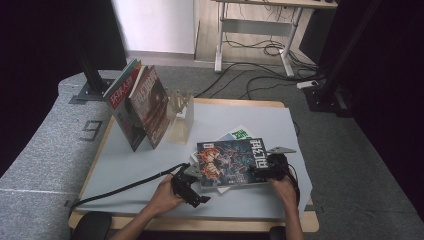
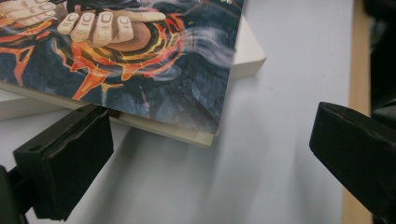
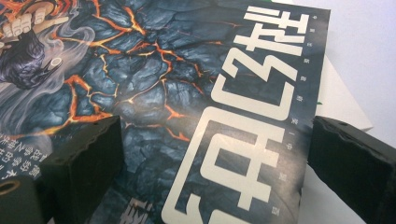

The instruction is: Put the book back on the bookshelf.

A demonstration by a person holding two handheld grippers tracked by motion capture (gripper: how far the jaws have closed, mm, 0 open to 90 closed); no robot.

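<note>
I hold both forearms in from the near edge of the table [image 1: 125,165], one gripper at each short end of the dark magazine [image 1: 230,162] with the lava-cracked cover, which lies on top of a small stack near the front right of the light mat. My left hand [image 1: 165,196] is curled around the left gripper [image 1: 192,175], angled up and to the right toward the magazine's near left corner; its jaws stand wide, one pad tucked just under the cover's edge, the other well off to the side over bare mat, nothing pinched. My right hand [image 1: 284,187] grips the right gripper [image 1: 262,172] from behind, pointing left onto the title end. Its jaws are spread wide over the cover, pads either side of the white lettering, not clamping it.
</note>
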